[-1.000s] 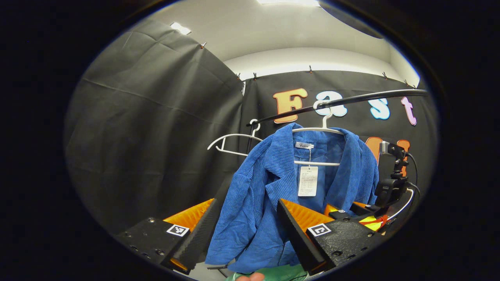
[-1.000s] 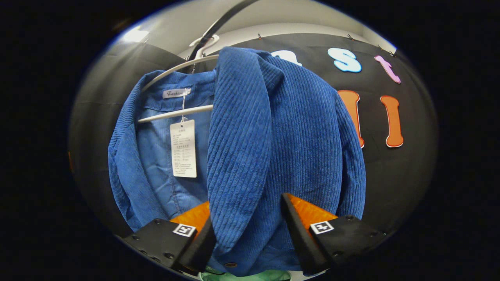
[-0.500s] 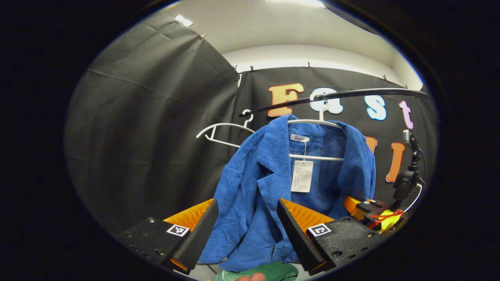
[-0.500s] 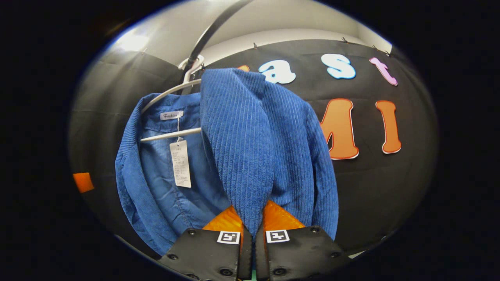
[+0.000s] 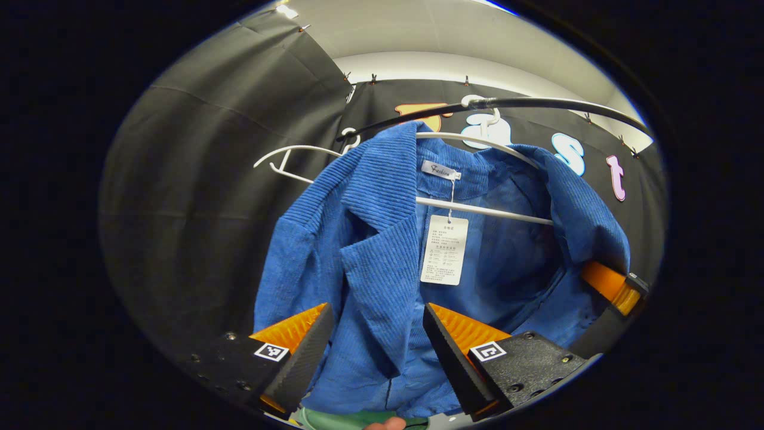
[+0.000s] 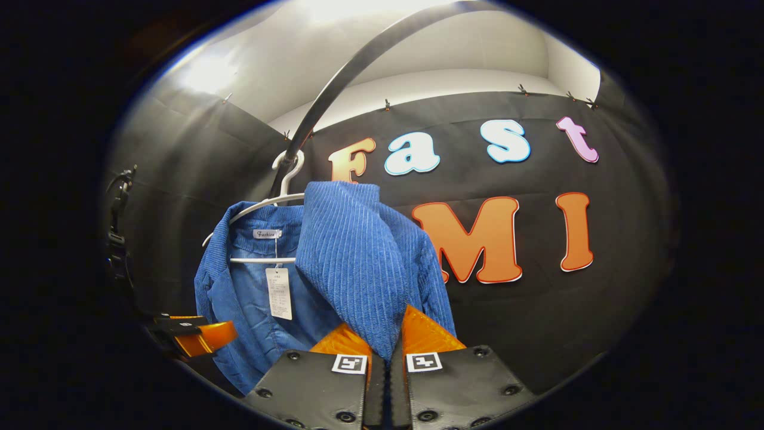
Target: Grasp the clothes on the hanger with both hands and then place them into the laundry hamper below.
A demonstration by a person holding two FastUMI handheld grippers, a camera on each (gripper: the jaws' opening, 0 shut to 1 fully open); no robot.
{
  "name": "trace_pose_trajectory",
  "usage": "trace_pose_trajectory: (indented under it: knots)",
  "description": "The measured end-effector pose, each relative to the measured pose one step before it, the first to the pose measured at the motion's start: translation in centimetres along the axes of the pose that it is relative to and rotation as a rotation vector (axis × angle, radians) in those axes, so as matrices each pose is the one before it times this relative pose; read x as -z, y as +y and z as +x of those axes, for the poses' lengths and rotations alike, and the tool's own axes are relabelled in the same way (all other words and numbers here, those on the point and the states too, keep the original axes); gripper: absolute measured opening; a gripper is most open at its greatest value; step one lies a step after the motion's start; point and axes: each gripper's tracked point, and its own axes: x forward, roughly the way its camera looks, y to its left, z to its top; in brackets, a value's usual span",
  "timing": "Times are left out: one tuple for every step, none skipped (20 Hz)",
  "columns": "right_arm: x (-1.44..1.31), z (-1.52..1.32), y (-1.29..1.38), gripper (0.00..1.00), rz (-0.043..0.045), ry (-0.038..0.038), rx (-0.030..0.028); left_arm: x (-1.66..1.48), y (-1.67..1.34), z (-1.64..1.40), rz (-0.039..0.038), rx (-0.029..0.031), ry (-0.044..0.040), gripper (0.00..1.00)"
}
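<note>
Pinching jacket (image 6: 358, 263), right gripper (image 6: 387, 358)

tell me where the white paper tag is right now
In the left gripper view the white paper tag hangs inside the open blue jacket, just below the hanger's crossbar.

Jacket (image 5: 382, 251) hangs on hanger (image 5: 477, 209) under rail (image 5: 537, 104).

Right claw (image 6: 387, 349) pinches the blue jacket's (image 6: 352, 263) front panel, hanger (image 6: 262, 206) above.
</note>
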Motion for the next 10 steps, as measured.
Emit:
trace_pose_trajectory:
  knots:
    - [-0.118, -0.050, -0.048, 0.11, 0.00100, -0.00331, 0.00693, 0.137, -0.673, 0.811, -0.01077, 0.00963, -0.00416, 0.95]
    - [-0.158, -0.149, -0.038, 0.11, 0.00212, -0.00178, 0.00251, 0.320, -0.488, 0.736, -0.00018, 0.00548, -0.00237, 0.96]
    - [-0.057, -0.063, 0.003, 0.11, 0.00072, 0.00002, -0.00197, 0.366, -0.012, 0.758, 0.01353, -0.00890, 0.00025, 0.93]
    - [-0.036, -0.045, -0.003, 0.11, -0.00124, 0.00194, -0.00322, 0.369, 0.402, 0.459, 0.02574, -0.02514, -0.00562, 0.92]
    - [-0.072, -0.128, -0.037, 0.11, -0.00086, -0.00111, -0.00216, 0.161, 0.935, 0.556, 0.03199, -0.04805, -0.01859, 0.92]
    - [-0.168, -0.363, 0.073, 0.11, 0.00140, -0.00435, -0.00088, 0.300, 0.846, 0.619, 0.03218, -0.04425, -0.01715, 0.92]
    - [-0.148, -0.132, -0.091, 0.11, 0.00287, -0.00495, 0.00014, 0.329, 0.758, 0.565, 0.02966, -0.03867, -0.01618, 0.92]
    - [-0.105, -0.008, -0.141, 0.11, 0.00002, -0.00012, -0.00068, 0.364, 0.782, 0.619, 0.02700, -0.02919, -0.01684, 0.92]
    - [0.054, 0.033, -0.098, 0.11, -0.00370, 0.00213, -0.00148, 0.341, 0.633, 0.477, 0.02807, -0.02378, -0.00786, 0.92]
    - [0.057, -0.070, -0.033, 0.11, -0.00327, 0.00290, -0.00099, 0.614, 0.788, 0.083, 0.03417, -0.02876, 0.02027, 0.92]
